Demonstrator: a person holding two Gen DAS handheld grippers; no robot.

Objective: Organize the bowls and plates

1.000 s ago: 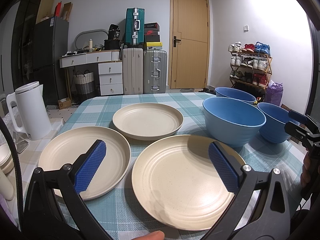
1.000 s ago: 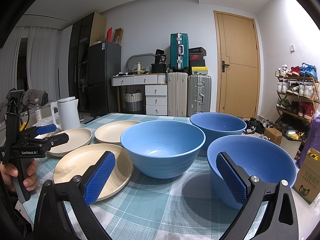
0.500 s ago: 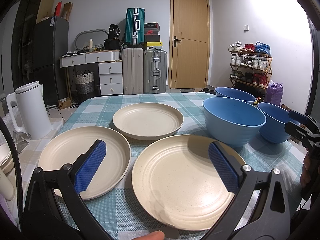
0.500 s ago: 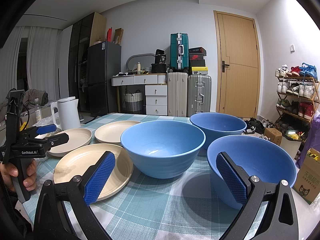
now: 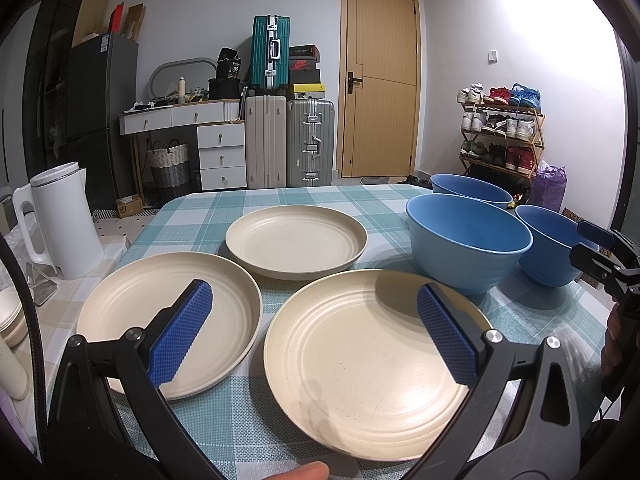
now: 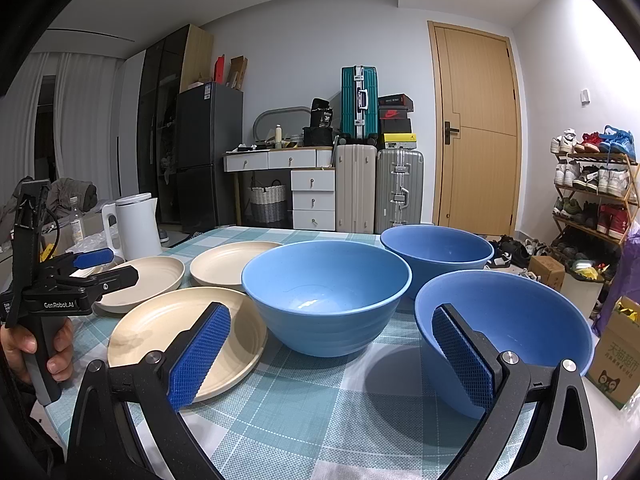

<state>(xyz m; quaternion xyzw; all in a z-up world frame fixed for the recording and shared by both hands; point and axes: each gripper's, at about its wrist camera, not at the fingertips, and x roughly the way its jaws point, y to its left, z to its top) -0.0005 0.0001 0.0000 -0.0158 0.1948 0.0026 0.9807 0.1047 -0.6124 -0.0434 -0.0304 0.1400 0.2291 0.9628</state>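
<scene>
Left wrist view: three plates (image 5: pixel 376 364) and three bowls (image 5: pixel 466 240) are sitting apart on the table (image 5: pixel 240 208), unstacked | nothing is changing from a second ago, so you are not starting yet | your left gripper (image 5: pixel 314 340) and right gripper (image 6: pixel 332 354) are hovering wide open, holding nothing.
</scene>
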